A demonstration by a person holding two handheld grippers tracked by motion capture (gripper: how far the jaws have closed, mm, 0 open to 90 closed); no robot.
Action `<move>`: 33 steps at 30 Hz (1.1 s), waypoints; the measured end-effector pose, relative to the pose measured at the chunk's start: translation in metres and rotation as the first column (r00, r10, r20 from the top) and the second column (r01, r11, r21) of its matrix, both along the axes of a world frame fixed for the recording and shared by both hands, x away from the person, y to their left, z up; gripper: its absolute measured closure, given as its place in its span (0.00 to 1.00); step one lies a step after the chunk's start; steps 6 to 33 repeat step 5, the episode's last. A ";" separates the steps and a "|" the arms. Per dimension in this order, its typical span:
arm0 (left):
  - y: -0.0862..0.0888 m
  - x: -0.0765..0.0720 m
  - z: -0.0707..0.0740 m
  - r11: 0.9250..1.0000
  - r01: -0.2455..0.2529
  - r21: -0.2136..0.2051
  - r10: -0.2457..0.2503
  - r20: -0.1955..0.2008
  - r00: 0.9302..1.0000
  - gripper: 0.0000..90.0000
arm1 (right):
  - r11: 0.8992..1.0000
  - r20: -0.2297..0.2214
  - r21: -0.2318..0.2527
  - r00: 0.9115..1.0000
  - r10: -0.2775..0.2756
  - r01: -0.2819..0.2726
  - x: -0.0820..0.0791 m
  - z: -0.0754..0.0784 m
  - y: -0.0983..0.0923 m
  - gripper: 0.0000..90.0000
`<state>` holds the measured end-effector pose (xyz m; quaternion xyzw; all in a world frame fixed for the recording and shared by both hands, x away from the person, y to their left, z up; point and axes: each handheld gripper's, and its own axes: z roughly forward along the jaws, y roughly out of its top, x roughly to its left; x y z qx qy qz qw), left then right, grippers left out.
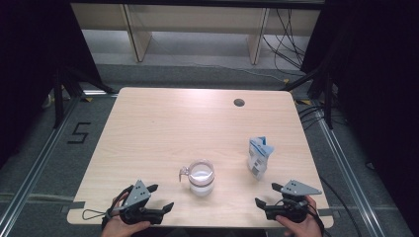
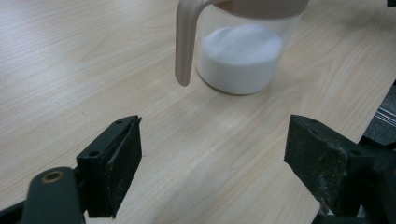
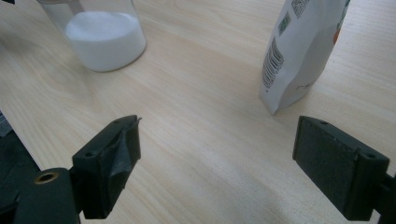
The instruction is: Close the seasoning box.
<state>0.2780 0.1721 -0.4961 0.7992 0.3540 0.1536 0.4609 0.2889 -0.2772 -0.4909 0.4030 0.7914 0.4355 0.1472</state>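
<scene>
A clear plastic jug (image 1: 200, 177) with a side handle holds white powder in its bottom; it stands near the table's front middle. The left gripper view shows the jug (image 2: 240, 56) just ahead, its handle (image 2: 184, 44) turned my way. A white and blue bag (image 1: 259, 157) stands upright to the jug's right, and the bag (image 3: 301, 51) rises at the upper right of the right gripper view. My left gripper (image 1: 162, 197) rests at the front left edge, open and holding nothing. My right gripper (image 1: 267, 195) rests at the front right edge, also open and holding nothing.
The wooden table (image 1: 163, 128) has a round cable hole (image 1: 239, 102) at the back right. Black curtains flank both sides, and a pale shelf unit (image 1: 197, 29) stands behind on the floor. Cables (image 1: 291, 44) lie at the back right.
</scene>
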 end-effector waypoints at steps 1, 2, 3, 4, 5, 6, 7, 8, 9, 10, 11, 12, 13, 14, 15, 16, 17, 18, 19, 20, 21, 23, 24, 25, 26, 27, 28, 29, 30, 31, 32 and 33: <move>0.000 0.000 0.000 1.000 0.000 -0.008 0.000 0.000 1.000 0.21 | 1.000 0.000 0.001 1.000 0.000 0.000 0.000 0.000 0.000 0.18; 0.000 0.000 0.000 1.000 -0.002 -0.007 0.002 0.000 1.000 0.21 | 1.000 0.000 0.001 1.000 -0.001 0.001 0.000 0.000 0.000 0.18; 0.001 0.001 0.000 1.000 0.003 0.003 -0.003 0.005 1.000 0.21 | 1.000 0.001 -0.002 1.000 -0.001 0.001 0.000 0.000 0.000 0.18; 0.000 0.000 0.000 1.000 -0.017 -0.009 0.017 -0.006 1.000 0.21 | 1.000 0.001 -0.001 1.000 -0.001 0.001 0.000 0.000 0.000 0.18; 0.001 0.001 0.000 1.000 -0.010 -0.005 0.010 0.009 1.000 0.21 | 1.000 -0.001 0.002 1.000 -0.002 0.002 0.001 0.000 0.000 0.18; 0.001 0.001 0.000 1.000 -0.010 -0.005 0.010 0.009 1.000 0.21 | 1.000 -0.001 0.002 1.000 -0.002 0.002 0.001 0.000 0.000 0.18; 0.001 0.001 0.000 1.000 -0.010 -0.005 0.010 0.009 1.000 0.21 | 1.000 -0.001 0.002 1.000 -0.002 0.002 0.001 0.000 0.000 0.18; 0.001 0.001 0.000 1.000 -0.010 -0.005 0.010 0.009 1.000 0.21 | 1.000 -0.001 0.002 1.000 -0.002 0.002 0.001 0.000 0.000 0.18; 0.001 0.001 0.000 1.000 -0.010 -0.005 0.010 0.009 1.000 0.21 | 1.000 -0.001 0.002 1.000 -0.002 0.002 0.001 0.000 0.000 0.18; 0.001 0.001 0.000 1.000 -0.010 -0.005 0.010 0.009 1.000 0.21 | 1.000 -0.001 0.002 1.000 -0.002 0.002 0.001 0.000 0.000 0.18; 0.001 0.001 0.000 1.000 -0.010 -0.005 0.010 0.009 1.000 0.21 | 1.000 -0.001 0.002 1.000 -0.002 0.002 0.001 0.000 0.000 0.18; 0.001 0.001 0.000 1.000 -0.010 -0.005 0.010 0.009 1.000 0.21 | 1.000 -0.001 0.002 1.000 -0.002 0.002 0.001 0.000 0.000 0.18; 0.001 0.001 0.000 1.000 -0.010 -0.005 0.010 0.009 1.000 0.21 | 1.000 -0.001 0.002 1.000 -0.002 0.002 0.001 0.000 0.000 0.18; 0.001 0.001 0.000 1.000 -0.010 -0.005 0.010 0.009 1.000 0.21 | 1.000 -0.001 0.002 1.000 -0.002 0.002 0.001 0.000 0.000 0.18; 0.001 0.001 0.000 1.000 -0.010 -0.005 0.010 0.009 1.000 0.21 | 1.000 -0.001 0.002 1.000 -0.002 0.002 0.001 0.000 0.000 0.18; 0.001 0.001 0.000 1.000 -0.010 -0.005 0.010 0.009 1.000 0.21 | 1.000 -0.001 0.002 1.000 -0.002 0.002 0.001 0.000 0.000 0.18; 0.001 0.001 0.000 1.000 -0.010 -0.005 0.010 0.009 1.000 0.21 | 1.000 -0.001 0.002 1.000 -0.002 0.002 0.001 0.000 0.000 0.18; 0.001 0.001 0.000 1.000 -0.010 -0.005 0.010 0.009 1.000 0.21 | 1.000 -0.001 0.002 1.000 -0.002 0.002 0.001 0.000 0.000 0.18; 0.001 0.001 0.000 1.000 -0.010 -0.005 0.010 0.009 1.000 0.21 | 1.000 -0.001 0.002 1.000 -0.002 0.002 0.001 0.000 0.000 0.18; 0.001 0.001 0.000 1.000 -0.010 -0.005 0.010 0.009 1.000 0.21 | 1.000 -0.001 0.002 1.000 -0.002 0.002 0.001 0.000 0.000 0.18; 0.001 0.001 0.000 1.000 -0.010 -0.005 0.010 0.009 1.000 0.21 | 1.000 -0.001 0.002 1.000 -0.002 0.002 0.001 0.000 0.000 0.18; 0.001 0.001 0.000 1.000 -0.010 -0.005 0.010 0.009 1.000 0.21 | 1.000 -0.001 0.002 1.000 -0.002 0.002 0.001 0.000 0.000 0.18; 0.001 0.001 0.000 1.000 -0.010 -0.005 0.010 0.009 1.000 0.21 | 1.000 -0.001 0.002 1.000 -0.002 0.002 0.001 0.000 0.000 0.18; 0.001 0.001 0.000 1.000 -0.010 -0.005 0.010 0.009 1.000 0.21 | 1.000 -0.001 0.002 1.000 -0.002 0.002 0.001 0.000 0.000 0.18; 0.001 0.001 0.000 1.000 -0.010 -0.005 0.010 0.009 1.000 0.21 | 1.000 -0.001 0.002 1.000 -0.002 0.002 0.001 0.000 0.000 0.18; 0.001 0.001 0.000 1.000 -0.010 -0.005 0.010 0.009 1.000 0.21 | 1.000 -0.001 0.002 1.000 -0.002 0.002 0.001 0.000 0.000 0.18; 0.001 0.001 0.000 1.000 -0.010 -0.005 0.010 0.009 1.000 0.21 | 1.000 -0.001 0.002 1.000 -0.002 0.002 0.001 0.000 0.000 0.18; 0.001 0.001 0.000 1.000 -0.010 -0.005 0.010 0.009 1.000 0.21 | 1.000 -0.001 0.002 1.000 -0.002 0.002 0.001 0.000 0.000 0.18; 0.001 0.001 0.000 1.000 -0.010 -0.005 0.010 0.009 1.000 0.21 | 1.000 -0.001 0.002 1.000 -0.002 0.002 0.001 0.000 0.000 0.18; 0.001 0.001 0.000 1.000 -0.010 -0.005 0.010 0.009 1.000 0.21 | 1.000 -0.001 0.002 1.000 -0.002 0.002 0.001 0.000 0.000 0.18; 0.001 0.001 0.000 1.000 -0.010 -0.005 0.010 0.009 1.000 0.21 | 1.000 -0.001 0.002 1.000 -0.002 0.002 0.001 0.000 0.000 0.18; 0.001 0.001 0.000 1.000 -0.010 -0.005 0.010 0.009 1.000 0.21 | 1.000 -0.001 0.002 1.000 -0.002 0.002 0.001 0.000 0.000 0.18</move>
